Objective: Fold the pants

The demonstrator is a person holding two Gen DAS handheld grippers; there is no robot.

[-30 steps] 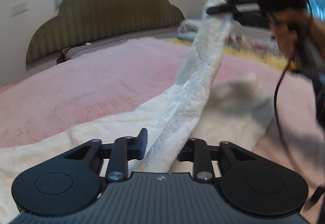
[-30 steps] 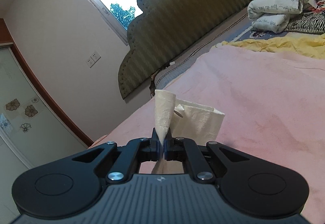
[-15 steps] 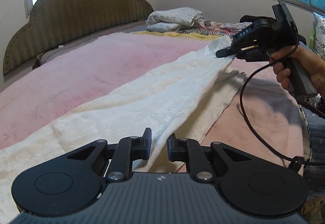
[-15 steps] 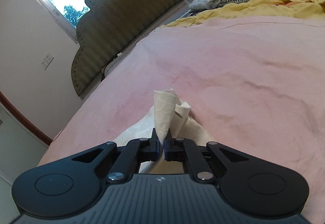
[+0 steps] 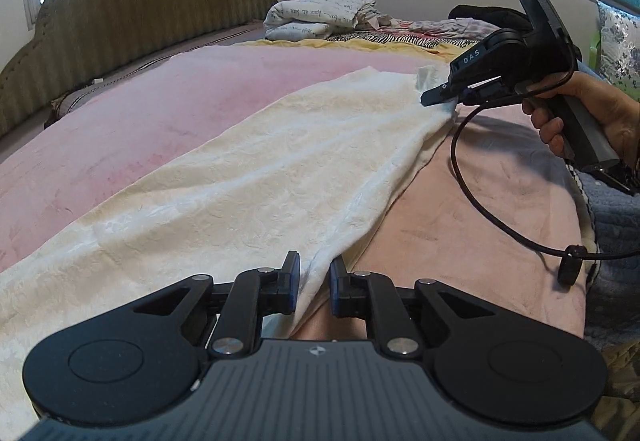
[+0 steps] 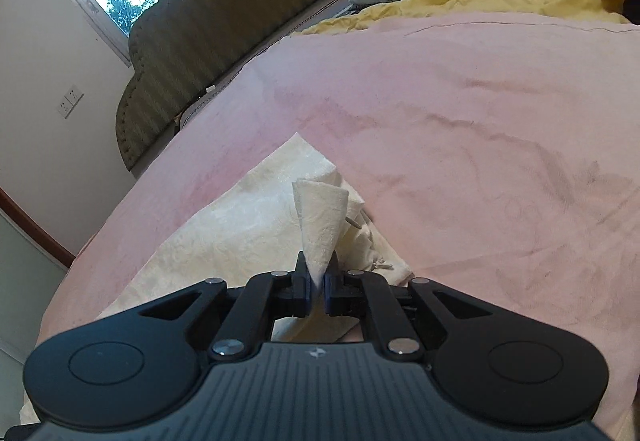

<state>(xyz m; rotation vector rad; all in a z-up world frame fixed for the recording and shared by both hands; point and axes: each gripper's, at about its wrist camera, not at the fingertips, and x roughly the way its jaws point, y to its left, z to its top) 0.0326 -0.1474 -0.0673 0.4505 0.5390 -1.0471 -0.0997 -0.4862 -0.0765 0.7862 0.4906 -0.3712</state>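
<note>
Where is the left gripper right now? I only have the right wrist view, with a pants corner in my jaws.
Observer: The left gripper is closed on the other end of the pants, low over the pink blanket.
Operator: Is the cloth between us lying flat?
Observer: Mostly; one long strip on the blanket, lifted slightly at the right gripper.
Operator: Anything trailing nearby?
Observer: A black cable loops down from the right gripper beside the pants, clear of them.
</note>
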